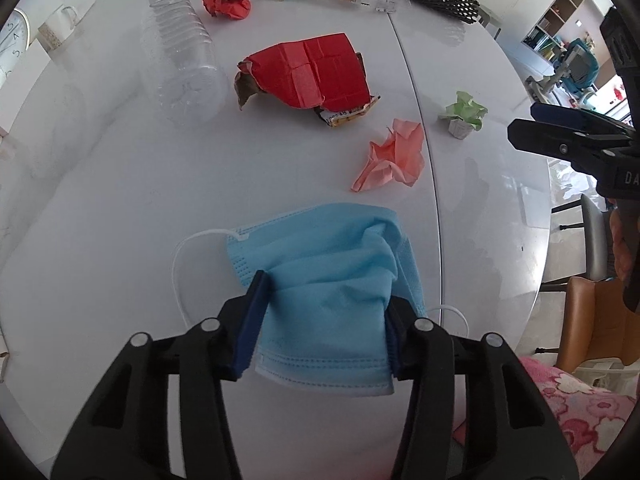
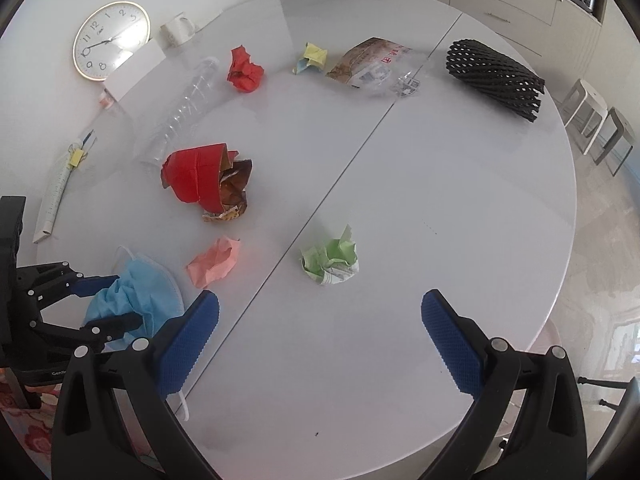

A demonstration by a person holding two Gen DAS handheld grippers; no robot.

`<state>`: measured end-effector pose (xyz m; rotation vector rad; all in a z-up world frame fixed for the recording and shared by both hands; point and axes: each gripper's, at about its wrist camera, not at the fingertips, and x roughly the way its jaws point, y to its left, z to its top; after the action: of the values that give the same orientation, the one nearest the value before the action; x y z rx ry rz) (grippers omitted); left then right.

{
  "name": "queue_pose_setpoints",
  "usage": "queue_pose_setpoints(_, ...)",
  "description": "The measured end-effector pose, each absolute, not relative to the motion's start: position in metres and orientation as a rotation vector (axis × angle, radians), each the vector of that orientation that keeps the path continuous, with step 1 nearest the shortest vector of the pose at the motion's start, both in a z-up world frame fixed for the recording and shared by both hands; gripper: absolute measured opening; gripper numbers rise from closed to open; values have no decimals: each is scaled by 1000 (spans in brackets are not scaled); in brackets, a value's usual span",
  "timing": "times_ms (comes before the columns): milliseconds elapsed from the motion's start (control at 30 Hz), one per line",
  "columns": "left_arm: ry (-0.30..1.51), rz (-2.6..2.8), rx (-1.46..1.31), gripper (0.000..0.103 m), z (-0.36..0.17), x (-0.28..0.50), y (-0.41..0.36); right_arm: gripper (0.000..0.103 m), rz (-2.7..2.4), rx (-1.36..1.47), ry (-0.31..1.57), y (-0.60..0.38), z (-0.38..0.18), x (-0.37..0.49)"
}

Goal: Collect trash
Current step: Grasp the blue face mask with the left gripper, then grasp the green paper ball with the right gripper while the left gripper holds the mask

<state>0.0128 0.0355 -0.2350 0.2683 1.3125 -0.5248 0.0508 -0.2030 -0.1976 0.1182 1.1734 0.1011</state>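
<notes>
While the left gripper was clamped on the blue face mask, bunching its middle between the pads, the right gripper hung wide open with nothing in it, over the near-right part of the white round table. The mask sat at the table's near edge, long axis running across the left jaws, one ear loop trailing out to the left.

My read on the next pick: the green paper wad lay straight ahead of the right gripper, centred between its fingers, near but not touching. The right hand was clearly the closer one. The pink paper wad was just left of that line, between the mask and the table seam.

View differences:
- Left wrist view showed the actual pinch on the mask; right wrist view showed it only side-on at the frame edge.
- Only the right wrist view showed the clock and ruler at far left, and the full black mesh sleeve.
- Both showed the clear bottle and the red paper heap.

No bin visible in either view.
</notes>
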Motion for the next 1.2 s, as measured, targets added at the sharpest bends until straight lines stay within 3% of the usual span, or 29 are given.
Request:
queue_pose_setpoints(67, 1298, -515, 267, 35, -229, 14, 38, 98, 131, 105, 1170, -202, -203, 56)
queue_pose_setpoints(133, 1279, -504, 235, 29, -218, 16, 44, 88, 155, 84, 1191, -200, -211, 63)
queue_pose_setpoints(367, 1240, -481, 108, 27, -187, 22, 66, 73, 173, 36, 1249, -202, -234, 80)
queue_pose_setpoints(600, 1222, -477, 88, 26, -178, 25, 63, 36, 193, 7, 1276, -197, -243, 85)
queue_pose_setpoints(1200, 1165, -579, 84, 26, -148, 5, 76, 36, 38, 189, 1159, -233, -191, 4)
